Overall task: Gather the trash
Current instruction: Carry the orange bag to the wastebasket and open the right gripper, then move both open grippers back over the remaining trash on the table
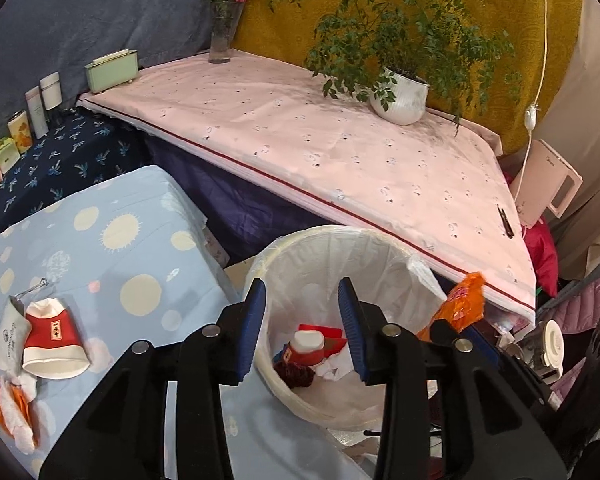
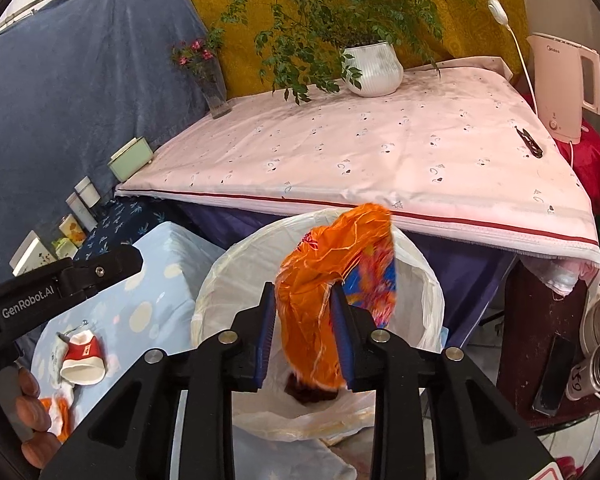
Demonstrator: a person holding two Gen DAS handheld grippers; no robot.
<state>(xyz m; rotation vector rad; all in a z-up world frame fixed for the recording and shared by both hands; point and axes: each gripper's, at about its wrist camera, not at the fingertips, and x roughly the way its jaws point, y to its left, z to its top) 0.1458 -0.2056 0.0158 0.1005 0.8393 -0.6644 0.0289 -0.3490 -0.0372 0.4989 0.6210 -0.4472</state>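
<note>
Orange foil marks the item in play. In the left wrist view, the left gripper [image 1: 302, 328] hangs over the white-lined bin [image 1: 260, 264] with its jaws parted and nothing between them. Down in the bin lie a red and white paper cup [image 1: 308, 346], a red scrap, something dark and crumpled white paper, so part of the collecting looks done. To the right, the orange wrapper [image 1: 462, 300] shows beside the bin's rim, above the other gripper. On the blue spotted cloth [image 1: 120, 240] to the left, trash is left: a second red and white cup [image 1: 54, 338] on its side, a grey sachet [image 1: 10, 332] touching it, and orange and white scraps [image 1: 8, 412] at the edge.

In the right wrist view, the right gripper [image 2: 302, 332] sits above the bin's mouth [image 2: 216, 276] with the orange wrapper [image 2: 332, 276] between its jaws. Whether the pads press on the foil I cannot tell; the jaws stand partly apart and the wrapper fills the gap. The cup [image 2: 82, 360] and scraps [image 2: 58, 412] remain on the cloth at lower left, near a person's fingers [image 2: 32, 400] on the other tool.

My judgement: the task is midway, with the wrapper at the point of its drop and several pieces to fetch.
</note>
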